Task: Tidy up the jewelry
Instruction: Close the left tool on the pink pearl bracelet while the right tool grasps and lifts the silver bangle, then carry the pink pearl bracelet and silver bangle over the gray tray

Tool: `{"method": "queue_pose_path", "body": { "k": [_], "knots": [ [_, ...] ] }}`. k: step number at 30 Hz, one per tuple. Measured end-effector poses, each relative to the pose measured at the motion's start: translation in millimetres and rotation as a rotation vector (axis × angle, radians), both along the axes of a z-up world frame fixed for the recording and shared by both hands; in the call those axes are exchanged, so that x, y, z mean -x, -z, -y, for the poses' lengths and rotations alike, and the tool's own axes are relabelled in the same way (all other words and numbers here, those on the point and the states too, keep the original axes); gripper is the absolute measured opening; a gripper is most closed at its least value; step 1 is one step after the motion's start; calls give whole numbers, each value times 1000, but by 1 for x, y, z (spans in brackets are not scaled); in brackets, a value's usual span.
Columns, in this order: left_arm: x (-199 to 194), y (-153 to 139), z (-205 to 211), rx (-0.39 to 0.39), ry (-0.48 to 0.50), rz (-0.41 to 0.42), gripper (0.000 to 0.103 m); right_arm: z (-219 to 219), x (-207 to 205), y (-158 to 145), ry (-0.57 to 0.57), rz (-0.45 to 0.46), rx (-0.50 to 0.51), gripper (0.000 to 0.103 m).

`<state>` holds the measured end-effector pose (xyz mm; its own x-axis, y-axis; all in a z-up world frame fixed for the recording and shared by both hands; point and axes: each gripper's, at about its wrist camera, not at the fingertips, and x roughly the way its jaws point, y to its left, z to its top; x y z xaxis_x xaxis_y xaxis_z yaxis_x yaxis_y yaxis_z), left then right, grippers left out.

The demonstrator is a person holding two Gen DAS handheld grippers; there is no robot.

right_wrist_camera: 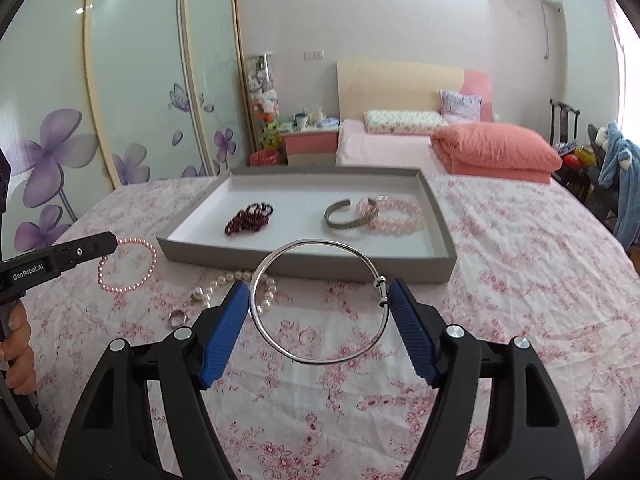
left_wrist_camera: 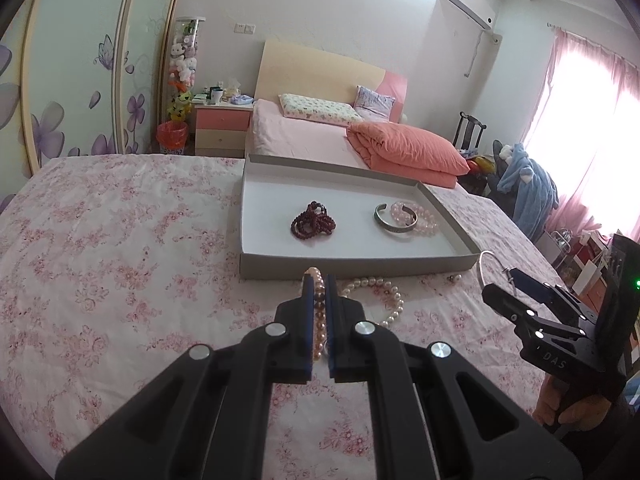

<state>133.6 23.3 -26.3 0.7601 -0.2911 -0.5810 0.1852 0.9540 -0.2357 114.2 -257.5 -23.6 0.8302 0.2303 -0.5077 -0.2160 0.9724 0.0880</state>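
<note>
The floral-covered bed (right_wrist_camera: 500, 264) carries a shallow grey tray (right_wrist_camera: 442, 258) already holding a dark red bead strand (right_wrist_camera: 248, 220), a silver cuff (right_wrist_camera: 350, 216) and a pink bead bracelet (right_wrist_camera: 400, 216). The right tool (right_wrist_camera: 318, 300) grips a thin silver bangle (right_wrist_camera: 320, 300) across its width; the left tool (left_wrist_camera: 319, 280) is clenched on a pink pearl bracelet (right_wrist_camera: 126, 264). Both should probably clear the near rim, lower onto bare tray floor, then release. A white pearl strand (right_wrist_camera: 240, 284) and a ring (right_wrist_camera: 178, 318) wait on the bed.

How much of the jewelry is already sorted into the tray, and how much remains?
Done: dark red beads, silver cuff and pink bead bracelet lie in the tray. In hand: left hand-held gripper holds a pink pearl bracelet; right hand-held gripper holds a silver bangle. Left: white pearl strand, ring.
</note>
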Motion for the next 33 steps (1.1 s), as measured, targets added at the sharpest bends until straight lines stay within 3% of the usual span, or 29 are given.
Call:
{"method": "queue_pose_path", "body": {
  "k": [8, 18, 33],
  "knots": [
    [6, -18, 11, -29, -21, 71, 6, -6, 11, -25, 51, 179, 48, 72],
    [-8, -39, 38, -85, -48, 152, 6, -14, -6, -43, 102, 315, 95, 72],
    [-52, -43, 49, -99, -106, 178, 6, -11, -45, -46, 163, 364, 93, 72]
  ]
}}
